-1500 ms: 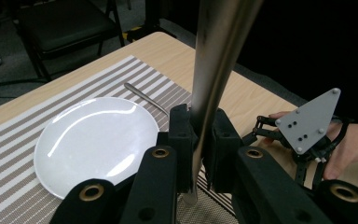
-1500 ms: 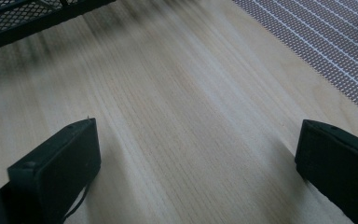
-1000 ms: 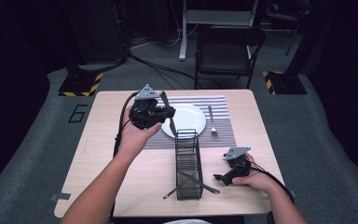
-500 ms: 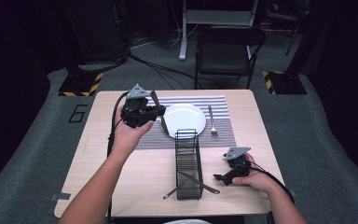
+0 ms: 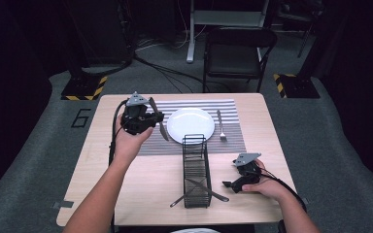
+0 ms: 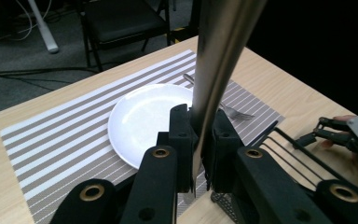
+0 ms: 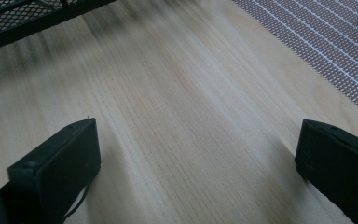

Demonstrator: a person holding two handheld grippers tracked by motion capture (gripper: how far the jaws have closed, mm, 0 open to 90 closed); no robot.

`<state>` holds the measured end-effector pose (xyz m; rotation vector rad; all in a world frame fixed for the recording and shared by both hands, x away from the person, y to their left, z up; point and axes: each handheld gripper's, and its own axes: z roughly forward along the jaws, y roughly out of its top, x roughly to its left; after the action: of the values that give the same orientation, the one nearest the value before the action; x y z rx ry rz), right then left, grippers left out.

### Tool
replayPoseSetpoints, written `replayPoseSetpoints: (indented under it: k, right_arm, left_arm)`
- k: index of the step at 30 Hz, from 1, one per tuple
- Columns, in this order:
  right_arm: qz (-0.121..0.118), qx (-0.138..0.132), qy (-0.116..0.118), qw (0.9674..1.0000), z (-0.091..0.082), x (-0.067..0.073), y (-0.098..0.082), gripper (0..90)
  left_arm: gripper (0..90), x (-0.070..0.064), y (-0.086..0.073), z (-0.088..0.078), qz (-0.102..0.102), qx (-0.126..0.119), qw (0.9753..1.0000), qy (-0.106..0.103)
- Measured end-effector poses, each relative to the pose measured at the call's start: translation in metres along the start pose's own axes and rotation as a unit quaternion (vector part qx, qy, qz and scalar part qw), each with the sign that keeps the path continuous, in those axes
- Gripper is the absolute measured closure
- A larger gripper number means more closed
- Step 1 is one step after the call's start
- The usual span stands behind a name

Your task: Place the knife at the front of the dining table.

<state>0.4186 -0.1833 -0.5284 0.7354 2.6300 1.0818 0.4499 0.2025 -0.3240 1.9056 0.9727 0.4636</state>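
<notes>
A table knife [image 5: 157, 121] is clamped between the jaws of the left gripper [image 5: 151, 118], held above the striped placemat [image 5: 141, 145] just left of the white plate [image 5: 191, 125]. In the left gripper view the blade [image 6: 221, 56] rises steeply from the pads, the grip being taken low on the knife. The right gripper [image 5: 230, 184] rests on the table to the right of the black wire basket [image 5: 195, 170], its jaws spread wide with nothing between them; bare wood is seen between them in the right gripper view.

The step in hand is judged to be the laying of the knife beside the plate. For a clean placement, the knife should be brought level and parallel to the plate's edge before release, kept on the placemat and clear of the plate rim. Release is advised only once the knife lies flat, as a tilted drop could strike the plate. A fork [image 5: 220, 125] already lies right of the plate, and further cutlery is seen in the basket.

The table [image 5: 102, 174] is of light wood, unmarked. Beyond the plate, a dark chair [image 5: 234, 53], floor cables and hazard-striped blocks [image 5: 83, 89] are noted on grey carpet.
</notes>
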Motion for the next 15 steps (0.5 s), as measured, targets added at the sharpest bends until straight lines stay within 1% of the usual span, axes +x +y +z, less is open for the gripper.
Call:
replayPoseSetpoints:
  k: [2, 6, 7, 10, 15]
  right_arm:
    - [0.0, 0.0, 0.0, 1.0, 0.0, 0.0, 0.0, 0.0]
    - [0.0, 0.0, 0.0, 1.0, 0.0, 0.0, 0.0, 0.0]
    - [0.0, 0.0, 0.0, 1.0, 0.0, 0.0, 0.0, 0.0]
    - [0.0, 0.0, 0.0, 1.0, 0.0, 0.0, 0.0, 0.0]
    - [0.0, 0.0, 0.0, 1.0, 0.0, 0.0, 0.0, 0.0]
  left_arm:
    - [82.7, 0.003, -0.003, 0.001, -0.004, -0.001, 1.0, 0.003]
    - [82.7, 0.008, -0.007, 0.002, -0.007, 0.003, 0.9999, 0.009]
    - [82.7, 0.011, -0.01, 0.003, -0.011, 0.005, 0.9998, 0.013]
    - [82.8, 0.015, -0.015, 0.005, -0.016, 0.007, 0.9997, 0.016]
    - [82.7, 0.022, -0.022, 0.008, -0.021, 0.01, 0.9993, 0.029]
